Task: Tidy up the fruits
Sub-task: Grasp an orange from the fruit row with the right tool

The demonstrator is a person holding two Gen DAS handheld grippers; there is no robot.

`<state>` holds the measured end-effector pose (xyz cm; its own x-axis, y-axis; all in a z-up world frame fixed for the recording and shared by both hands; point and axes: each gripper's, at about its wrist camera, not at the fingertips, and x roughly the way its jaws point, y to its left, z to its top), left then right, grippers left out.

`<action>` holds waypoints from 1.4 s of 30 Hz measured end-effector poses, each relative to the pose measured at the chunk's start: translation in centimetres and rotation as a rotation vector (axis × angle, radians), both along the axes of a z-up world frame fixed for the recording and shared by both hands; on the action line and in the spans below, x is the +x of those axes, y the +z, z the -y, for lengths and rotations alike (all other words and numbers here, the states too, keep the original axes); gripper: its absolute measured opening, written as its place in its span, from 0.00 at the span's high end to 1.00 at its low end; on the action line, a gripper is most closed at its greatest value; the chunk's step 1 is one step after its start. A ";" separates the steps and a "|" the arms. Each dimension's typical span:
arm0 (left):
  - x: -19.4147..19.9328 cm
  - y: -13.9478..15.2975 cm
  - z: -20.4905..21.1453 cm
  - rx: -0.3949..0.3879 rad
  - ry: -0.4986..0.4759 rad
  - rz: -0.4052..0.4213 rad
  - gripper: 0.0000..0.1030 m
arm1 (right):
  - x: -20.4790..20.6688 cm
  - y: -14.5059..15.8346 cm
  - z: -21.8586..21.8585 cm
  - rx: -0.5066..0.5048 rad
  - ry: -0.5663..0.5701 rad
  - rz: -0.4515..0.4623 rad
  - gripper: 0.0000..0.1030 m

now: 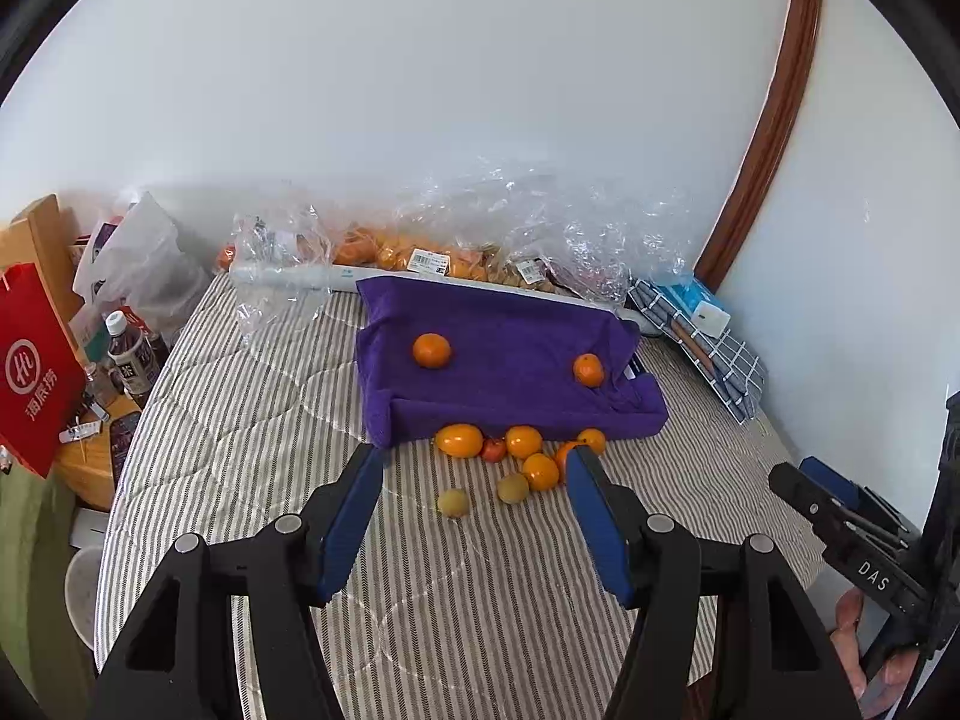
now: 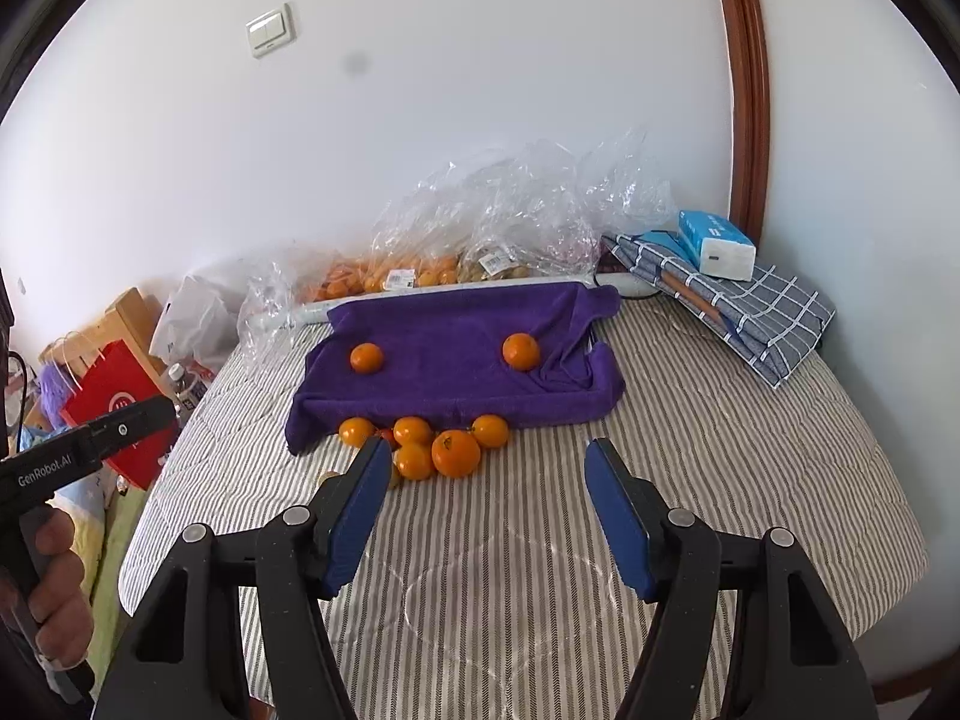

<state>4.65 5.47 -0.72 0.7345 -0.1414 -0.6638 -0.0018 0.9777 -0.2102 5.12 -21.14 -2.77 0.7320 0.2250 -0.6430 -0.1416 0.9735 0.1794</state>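
Observation:
A purple towel (image 1: 510, 360) lies on the striped bed, also in the right wrist view (image 2: 456, 360). Two oranges rest on it, one on the left (image 1: 431, 350) (image 2: 366, 357) and one on the right (image 1: 588, 369) (image 2: 521, 351). A pile of orange fruits (image 1: 522, 450) (image 2: 432, 444) sits on the bed at the towel's front edge, with a small red one (image 1: 494, 450) and two pale yellow ones (image 1: 453, 503) (image 1: 513, 488). My left gripper (image 1: 474, 462) is open and empty, just short of the pile. My right gripper (image 2: 487, 453) is open and empty, to the right of the pile.
Clear plastic bags of fruit (image 1: 420, 252) (image 2: 456, 258) line the wall behind the towel. A checked cloth (image 2: 744, 312) with a blue tissue box (image 2: 714, 243) lies at the back right. A red bag (image 1: 33, 366) and bottle (image 1: 129, 357) stand left of the bed.

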 end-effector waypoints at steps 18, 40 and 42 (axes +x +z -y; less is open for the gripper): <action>5.6 -5.8 -2.5 -0.027 0.056 -0.118 0.41 | 4.4 -5.7 -0.8 -0.028 0.015 -0.099 0.51; 11.8 -12.1 -3.7 -0.024 0.042 -0.200 0.41 | 16.1 -13.9 -2.9 0.119 0.022 -0.308 0.67; 12.1 -12.4 -3.7 -0.035 0.036 -0.202 0.41 | 16.8 -14.1 -3.0 0.124 0.019 -0.323 0.67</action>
<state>16.71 9.15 -13.15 0.5915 -0.1434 -0.7935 -0.0820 0.9682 -0.2362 21.96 -18.14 -16.89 0.4899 0.3281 -0.8077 -0.0764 0.9391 0.3351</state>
